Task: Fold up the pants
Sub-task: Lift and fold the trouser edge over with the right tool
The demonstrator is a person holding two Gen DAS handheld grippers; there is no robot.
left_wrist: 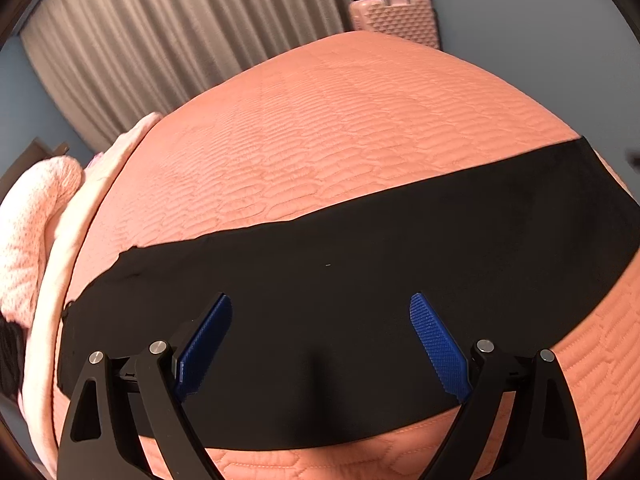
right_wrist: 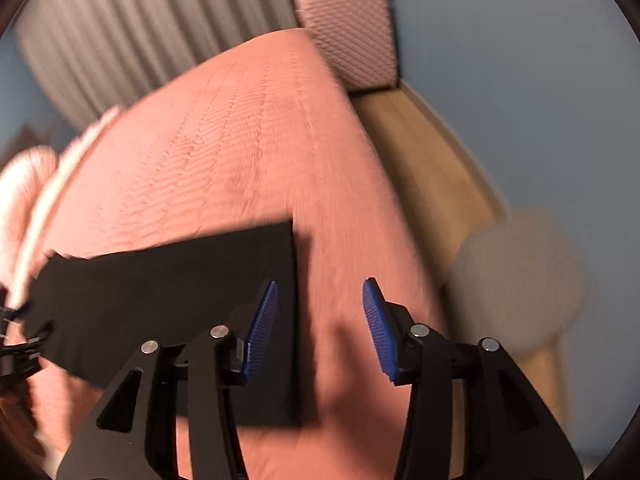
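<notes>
Left wrist view: pants (left_wrist: 340,300), a flat black band across the salmon quilted bed (left_wrist: 340,120); left gripper (left_wrist: 320,304) above them, jaws wide apart, empty. Right wrist view, blurred: right gripper (right_wrist: 320,292) parted, empty, straddling the pants' (right_wrist: 180,300) right edge. Probably light, limp cloth; pinch corners.

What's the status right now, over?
Left gripper open, over pants. Right gripper open, at pants' end. Pants flat on bed, ungripped. Nothing in the way.
</notes>
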